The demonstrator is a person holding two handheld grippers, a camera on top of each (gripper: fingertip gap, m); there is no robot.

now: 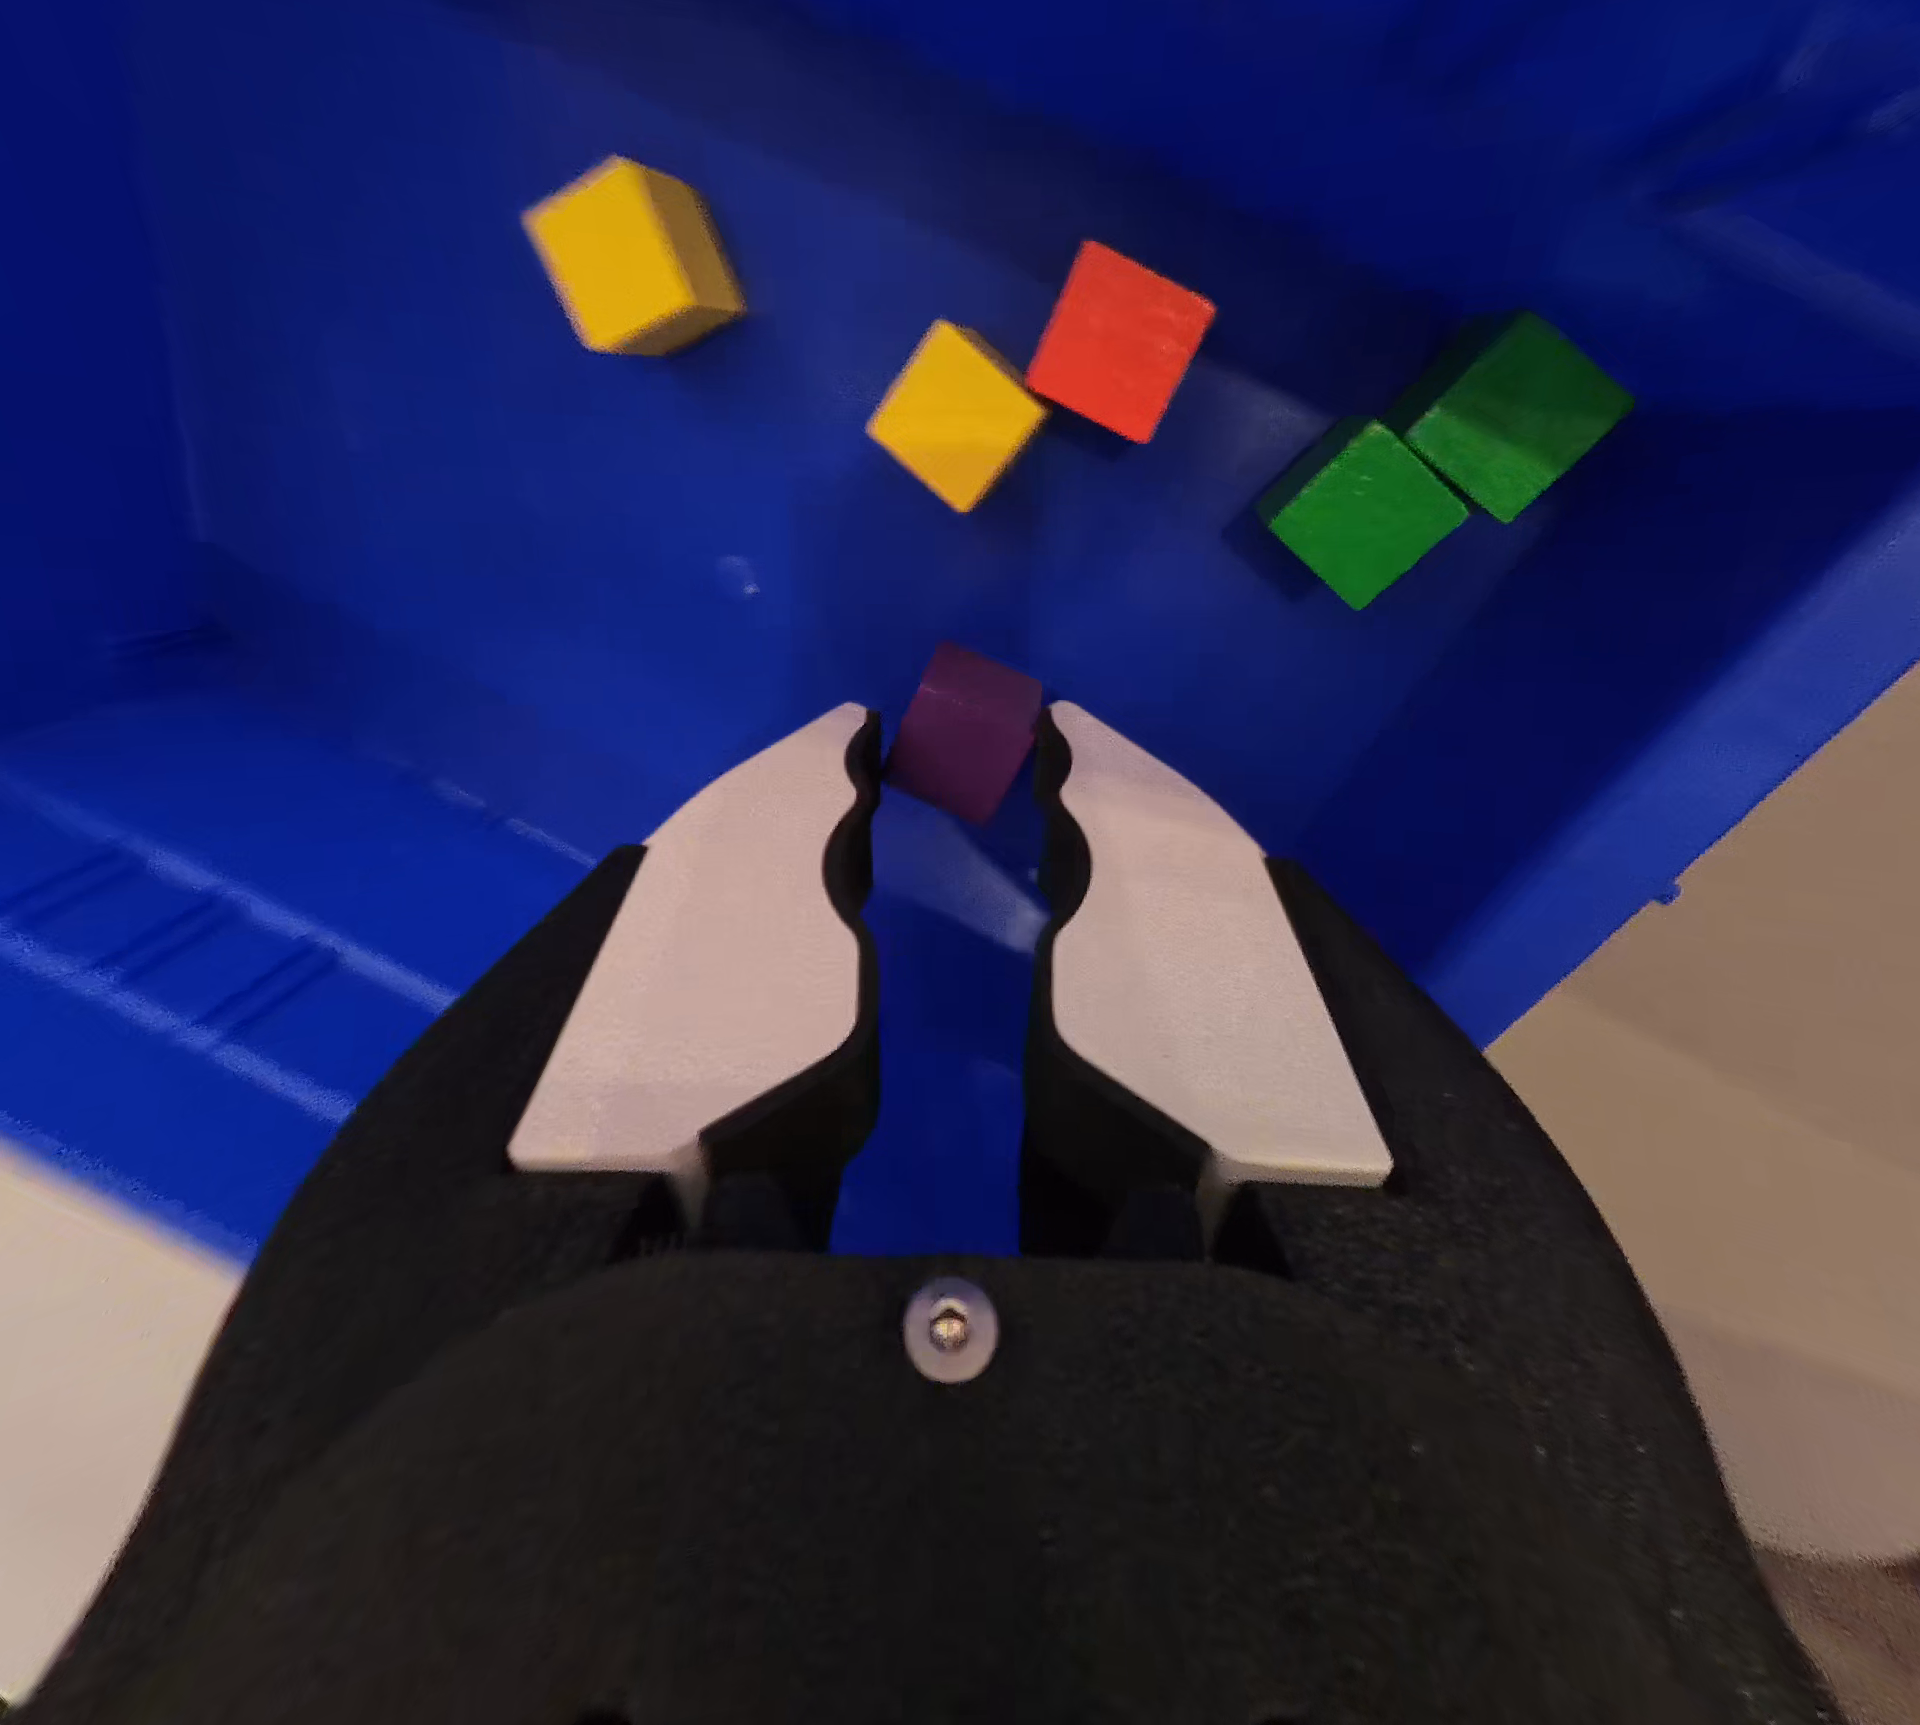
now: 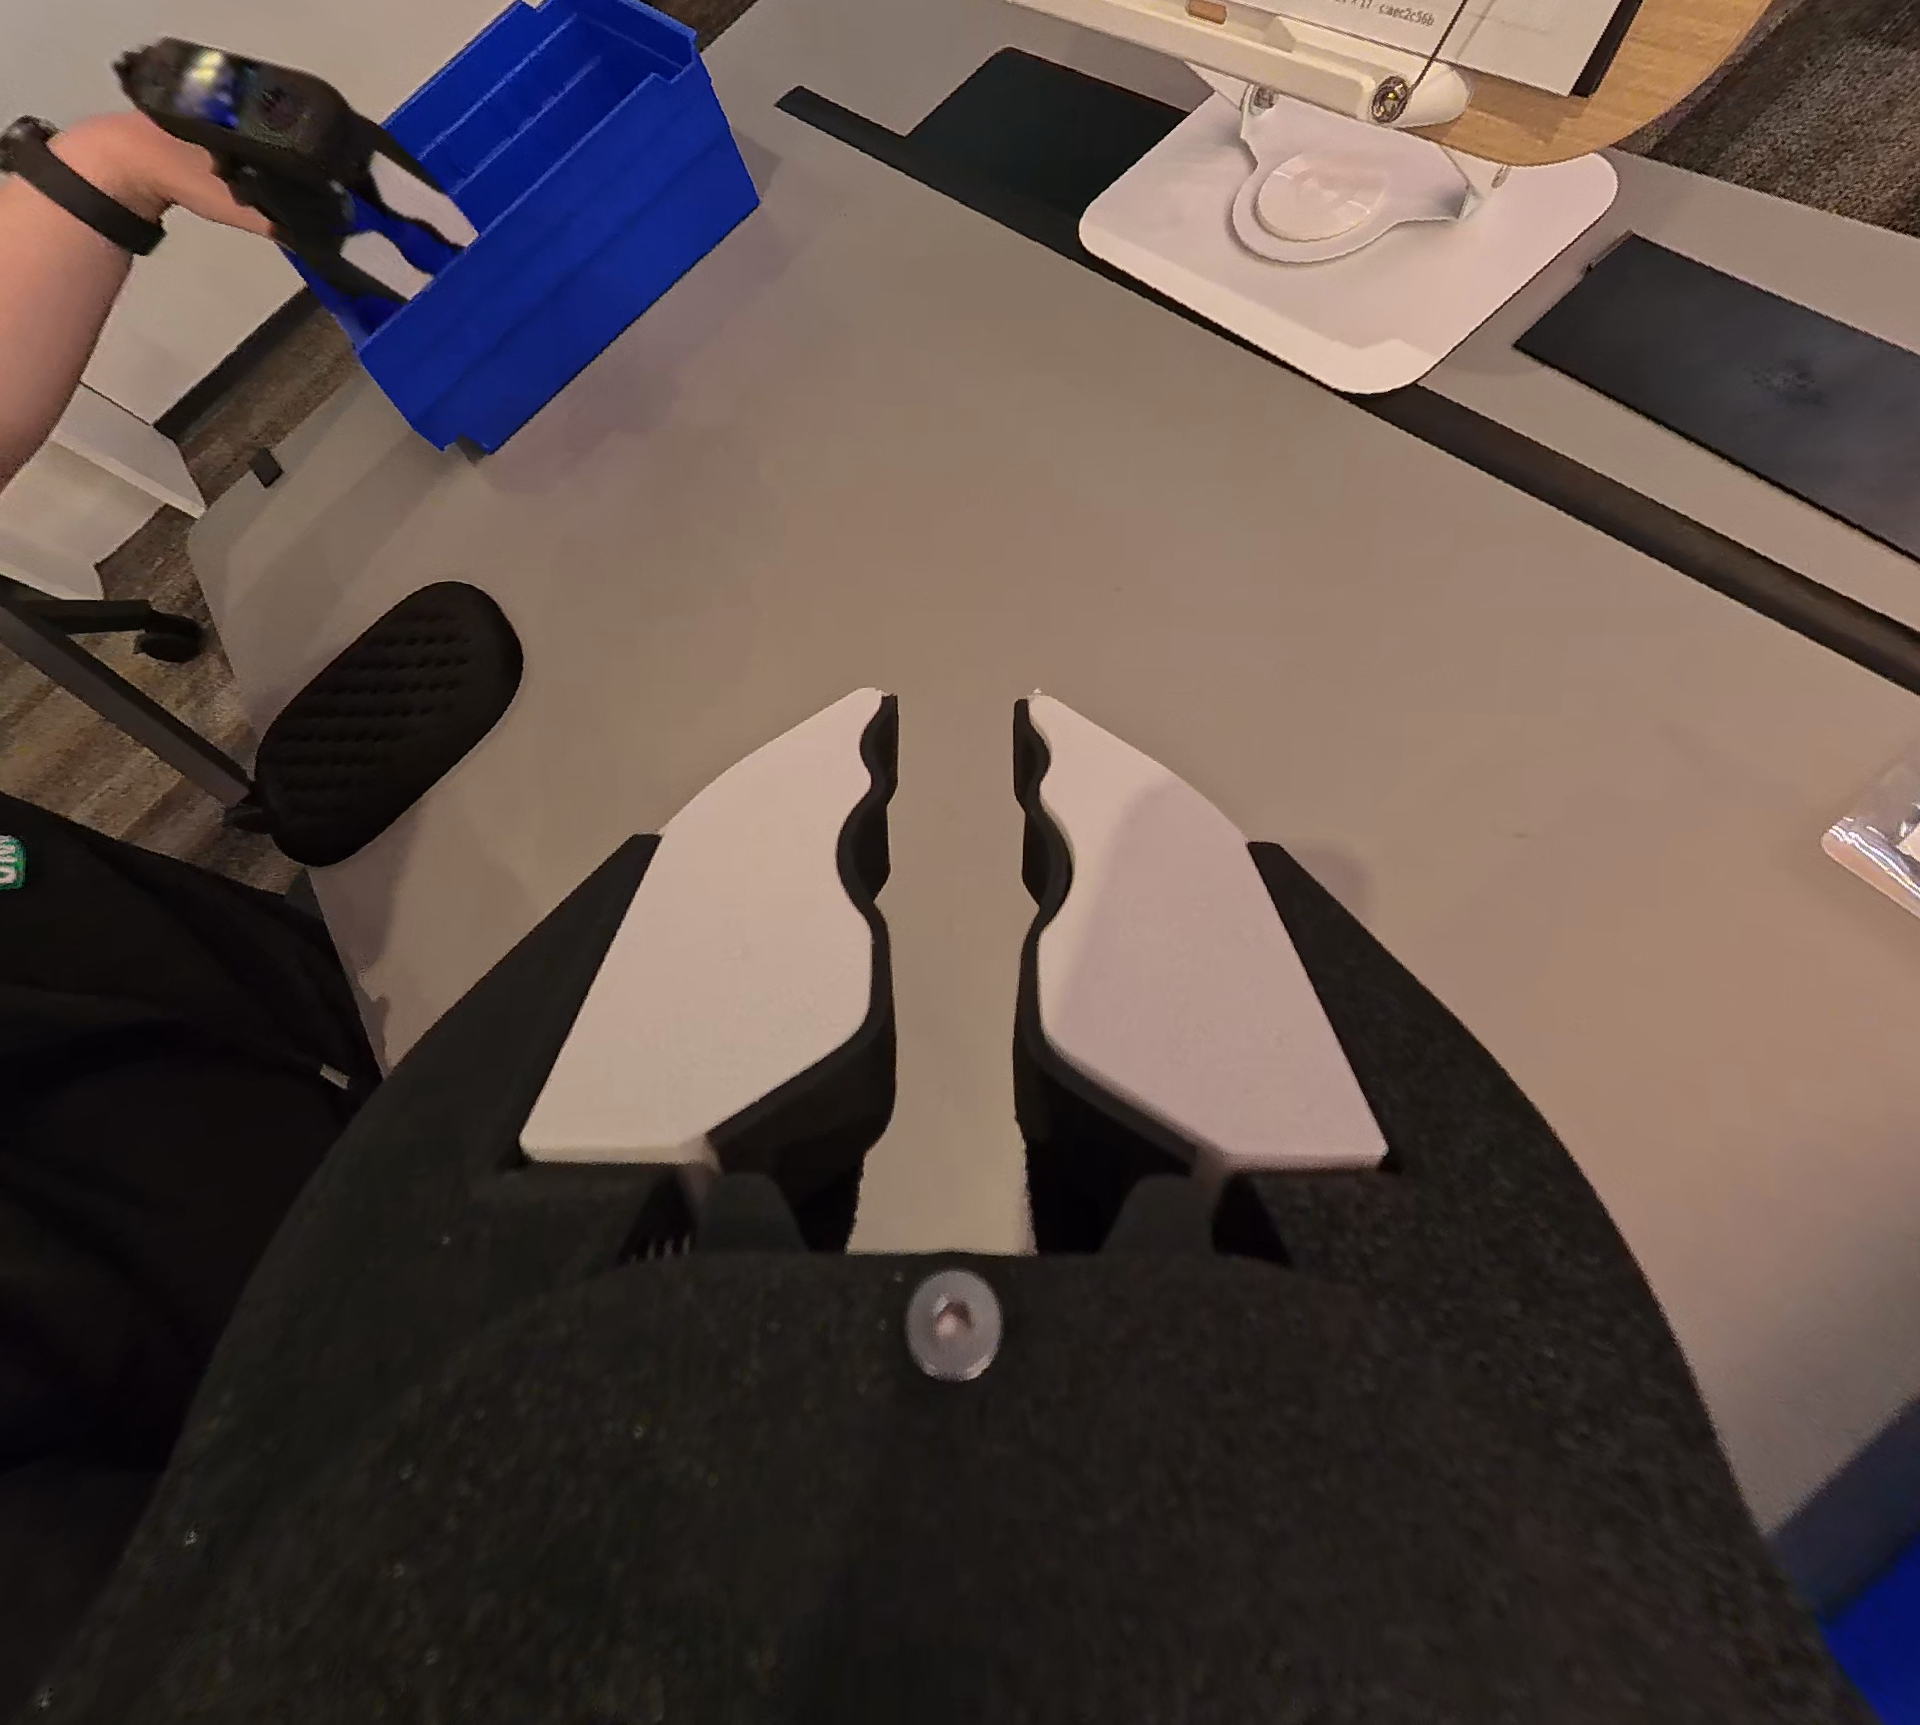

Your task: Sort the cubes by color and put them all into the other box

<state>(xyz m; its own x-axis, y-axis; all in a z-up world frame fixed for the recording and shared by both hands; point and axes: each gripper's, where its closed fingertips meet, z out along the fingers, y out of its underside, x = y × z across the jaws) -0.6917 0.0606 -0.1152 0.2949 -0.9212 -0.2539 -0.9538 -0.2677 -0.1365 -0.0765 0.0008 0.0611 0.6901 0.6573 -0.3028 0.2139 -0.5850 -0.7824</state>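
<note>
Left tongs (image 1: 961, 719): closed on a purple cube (image 1: 966, 730) by the tips only, above the blue box (image 1: 312, 532) floor.
Right tongs (image 2: 956, 709): parted, empty, over the surface (image 2: 1039, 532).
Risk: the tilted cube may twist free, landing among the yellow cubes (image 1: 956, 413).

Office or lab workspace.
Grey desk (image 2: 1039, 532), carpeted floor (image 2: 135, 740), wheeled chair base (image 2: 156, 631), instruction sheet on a stand (image 2: 1340, 221).
</note>
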